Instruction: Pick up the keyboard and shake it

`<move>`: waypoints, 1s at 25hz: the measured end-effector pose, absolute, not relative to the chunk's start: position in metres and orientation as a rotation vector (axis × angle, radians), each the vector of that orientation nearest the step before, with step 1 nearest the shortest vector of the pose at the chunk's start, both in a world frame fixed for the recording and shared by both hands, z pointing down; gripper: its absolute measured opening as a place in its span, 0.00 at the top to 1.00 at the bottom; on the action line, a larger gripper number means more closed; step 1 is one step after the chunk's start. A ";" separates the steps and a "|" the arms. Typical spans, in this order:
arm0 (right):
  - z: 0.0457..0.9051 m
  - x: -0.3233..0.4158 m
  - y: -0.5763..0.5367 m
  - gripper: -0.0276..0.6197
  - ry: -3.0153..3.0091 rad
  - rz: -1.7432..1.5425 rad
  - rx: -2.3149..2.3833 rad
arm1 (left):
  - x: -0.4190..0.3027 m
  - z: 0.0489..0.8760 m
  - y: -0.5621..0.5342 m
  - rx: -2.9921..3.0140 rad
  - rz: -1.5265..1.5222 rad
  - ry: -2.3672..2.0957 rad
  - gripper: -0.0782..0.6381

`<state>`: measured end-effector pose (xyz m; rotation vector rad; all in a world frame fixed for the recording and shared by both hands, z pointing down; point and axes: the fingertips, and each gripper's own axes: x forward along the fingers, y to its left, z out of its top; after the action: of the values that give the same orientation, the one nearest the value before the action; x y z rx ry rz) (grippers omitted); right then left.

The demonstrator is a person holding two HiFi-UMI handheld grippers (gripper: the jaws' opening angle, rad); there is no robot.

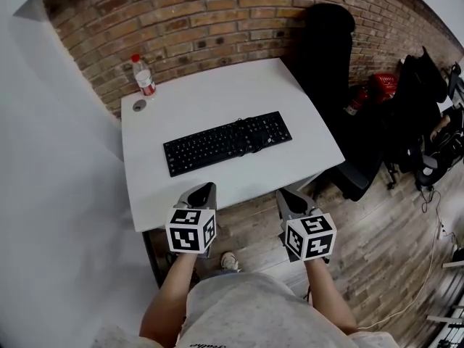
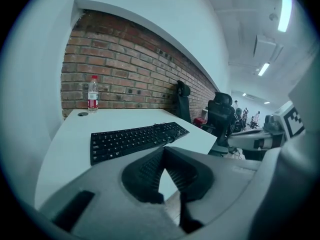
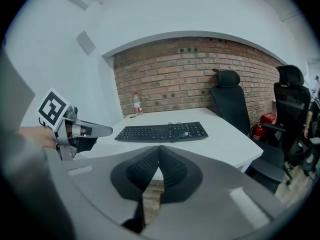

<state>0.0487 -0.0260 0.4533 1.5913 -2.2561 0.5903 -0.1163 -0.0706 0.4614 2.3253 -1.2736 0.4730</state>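
Both sets of jaws are closed tip to tip with nothing between them: the left gripper (image 1: 204,191) and the right gripper (image 1: 291,197) are each held in a hand at the table's 6 o'clock edge, level with one another and apart, short of the keyboard (image 1: 227,142) and not touching it. Each carries a white cube printed with black square markers; these are patterns, not readable text. Keyboard noted: black, full length, lying flat near the middle of the white table (image 1: 217,93), its long axis running from about 8 o'clock to 2 o'clock in the head view, roughly 12 o'clock of both grippers. Key legends show as pale specks and are too small to read; no brand can be made out. A dark cable (image 1: 255,141) lies coiled across its right-hand keys. One container present: a clear plastic bottle (image 1: 143,75) with a red cap and a red label band, standing upright at the table's 11 o'clock corner, well apart from the keyboard; the label print is illegible and the fill level cannot be judged. Just beside the bottle, at its 6 o'clock, sits a small grey round disc (image 1: 138,106) in the tabletop. A brick wall (image 1: 181,20) runs behind the table at 12 o'clock. A black office chair (image 1: 326,42) stands at 2 o'clock of the table, with a red fire extinguisher (image 1: 355,101) on the wooden floor beside it; its markings cannot be read
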 end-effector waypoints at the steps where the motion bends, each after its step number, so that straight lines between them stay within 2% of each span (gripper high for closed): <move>1: 0.453 0.046 -0.032 0.94 -2.255 0.588 1.592 | -0.120 0.462 -0.076 2.325 0.468 -1.274 0.89; 13: 0.458 0.030 -0.088 0.94 -2.260 0.571 1.560 | -0.150 0.470 -0.122 2.302 0.435 -1.303 0.89; 25: 0.476 0.045 -0.159 0.94 -2.345 0.529 1.381 | -0.161 0.489 -0.163 2.189 0.420 -1.442 0.89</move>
<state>0.0449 -0.1587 0.4759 1.3805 -2.3450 0.5288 -0.1606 -0.1628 0.4886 2.1892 -1.4420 0.4199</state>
